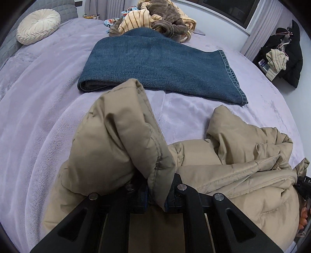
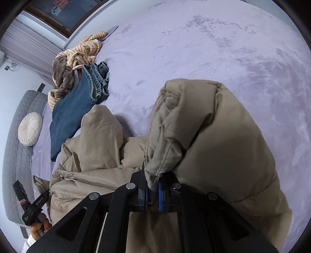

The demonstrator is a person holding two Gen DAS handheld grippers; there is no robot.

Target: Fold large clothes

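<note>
A beige padded jacket (image 1: 120, 136) (image 2: 213, 126) lies bunched on the lilac bedspread (image 1: 38, 116) (image 2: 194, 48). My left gripper (image 1: 156, 194) is shut on a stitched edge of the jacket, which stands up in a puffy fold above the jaws. My right gripper (image 2: 152, 191) is shut on another gathered edge of the same jacket, with a big padded fold rising over it. The rest of the jacket sags in creases between the two grips. At the lower left of the right wrist view, the left gripper's handle (image 2: 33, 206) shows in a hand (image 2: 41, 225).
Folded blue jeans (image 1: 155, 64) (image 2: 72, 114) lie just beyond the jacket. A heap of striped and brown clothes (image 1: 155, 17) (image 2: 75, 64) sits farther back. A round cream cushion (image 1: 38, 26) (image 2: 30, 128) rests by the grey headboard. Dark coats (image 1: 287, 56) hang at the right.
</note>
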